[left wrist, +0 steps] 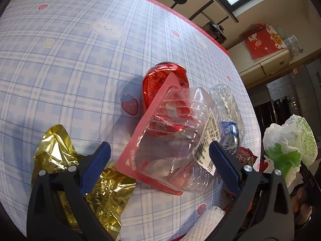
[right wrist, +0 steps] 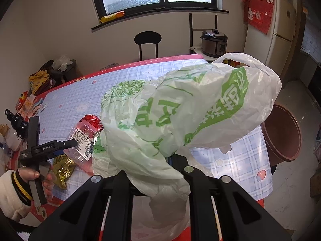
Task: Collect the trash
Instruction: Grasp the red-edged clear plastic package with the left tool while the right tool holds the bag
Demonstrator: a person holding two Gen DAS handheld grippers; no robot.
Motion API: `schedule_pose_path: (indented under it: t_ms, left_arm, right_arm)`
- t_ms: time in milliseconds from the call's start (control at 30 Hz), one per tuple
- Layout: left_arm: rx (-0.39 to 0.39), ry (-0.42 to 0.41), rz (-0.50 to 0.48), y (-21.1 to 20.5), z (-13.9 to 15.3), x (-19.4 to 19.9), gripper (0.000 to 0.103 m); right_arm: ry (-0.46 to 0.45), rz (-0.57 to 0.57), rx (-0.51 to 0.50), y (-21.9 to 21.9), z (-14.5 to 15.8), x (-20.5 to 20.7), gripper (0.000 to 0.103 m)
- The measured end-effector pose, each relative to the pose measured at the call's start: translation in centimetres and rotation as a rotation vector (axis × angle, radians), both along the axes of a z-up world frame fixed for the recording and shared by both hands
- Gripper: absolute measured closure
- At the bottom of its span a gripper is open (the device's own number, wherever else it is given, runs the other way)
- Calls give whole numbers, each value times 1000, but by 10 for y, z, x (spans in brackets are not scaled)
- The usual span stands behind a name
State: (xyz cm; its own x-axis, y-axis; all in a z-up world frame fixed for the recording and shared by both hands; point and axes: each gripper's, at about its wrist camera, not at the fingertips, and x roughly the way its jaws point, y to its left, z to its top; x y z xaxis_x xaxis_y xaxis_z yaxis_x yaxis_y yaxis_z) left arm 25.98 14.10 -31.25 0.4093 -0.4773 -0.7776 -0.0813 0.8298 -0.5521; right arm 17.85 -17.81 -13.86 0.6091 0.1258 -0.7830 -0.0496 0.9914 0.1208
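My left gripper [left wrist: 160, 160] jaws open, straddling clear plastic container [left wrist: 176, 136]; red can [left wrist: 160, 80] just beyond it. My right gripper [right wrist: 155, 172] clamps plastic bag [right wrist: 190, 108].

In the right wrist view, the plastic bag [right wrist: 180, 110] drapes over the right gripper [right wrist: 154, 172], hiding its fingertips, so how the jaws stand cannot be told. The bag also covers the far right part of the table [right wrist: 80, 100] and most of the red can [right wrist: 91, 120]. In the left wrist view, the clear plastic package [left wrist: 176, 140] hides the near part of that can, and the crushed bottle [left wrist: 226, 108] sits partly behind it. The gold foil wrapper [left wrist: 60, 150] runs under the left gripper [left wrist: 160, 154]. A white ridged object [left wrist: 204, 225] is cut off at the near edge; what it is cannot be told.
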Motion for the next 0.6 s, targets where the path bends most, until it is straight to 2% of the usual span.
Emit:
schedule_pose_path:
  t_ms: [33,100,233,467,600]
  left_arm:
    - [-8,4,-6,-2,-2,2,8]
    - [-18,14,-21,-6,-5,4,20]
    - [-39,16,-38,-8,-2,2,30]
    - [-61,-61,-72,-5,32,-16,57]
    - [-28,-130,-94,-8,58,-27,63]
  right_arm:
    - [1,-2,0,-2,-1,0,89]
    - [4,-8,2,-4,-1,0,89]
    - [0,-12,7,-3,1,0,89]
    - [-19,-10,21,-1,4,2,89]
    - [-26,-3,25,0,6,2,89]
